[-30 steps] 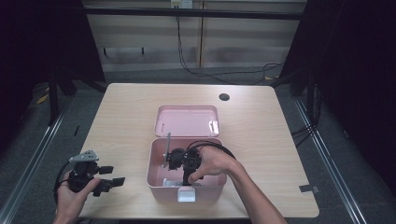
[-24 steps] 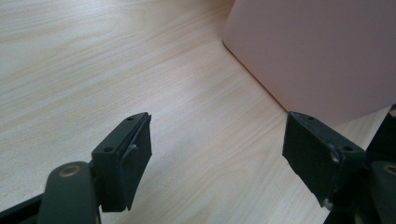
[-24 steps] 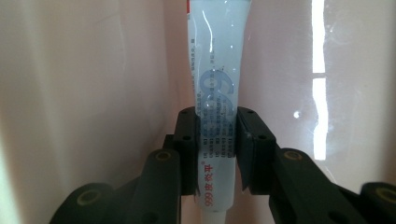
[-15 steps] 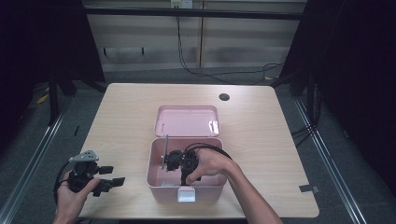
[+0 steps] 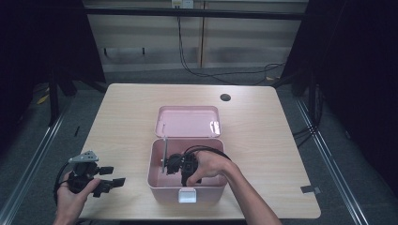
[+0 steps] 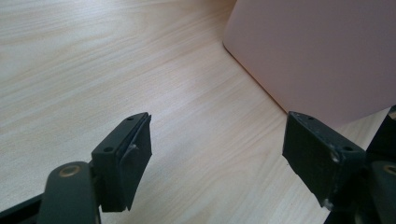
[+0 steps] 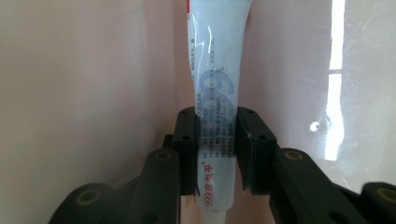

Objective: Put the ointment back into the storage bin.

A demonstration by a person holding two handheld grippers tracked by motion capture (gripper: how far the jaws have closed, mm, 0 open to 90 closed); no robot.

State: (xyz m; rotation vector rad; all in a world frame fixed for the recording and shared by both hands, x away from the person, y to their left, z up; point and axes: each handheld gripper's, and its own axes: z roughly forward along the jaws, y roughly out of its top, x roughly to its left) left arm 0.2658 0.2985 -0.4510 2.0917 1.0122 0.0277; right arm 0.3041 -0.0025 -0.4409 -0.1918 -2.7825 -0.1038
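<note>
Dark room, pale wood-grain desk (image 5: 126, 117) with a small round black hole (image 5: 225, 97) near its far edge. Pink plastic box (image 5: 155, 180) sits mid-desk, hinged lid (image 5: 187, 121) laid open behind it. Right tongs (image 5: 172, 164) are down inside the box, clamped on a white squeeze tube with blue print (image 7: 215, 107). Tube sits squarely between both pads, gripped on its lower part near the white cap end, rest running up along the box's inner corner. Left tongs (image 6: 217, 154) wide open, holding nothing, low over bare desk just left of the box wall.
</note>
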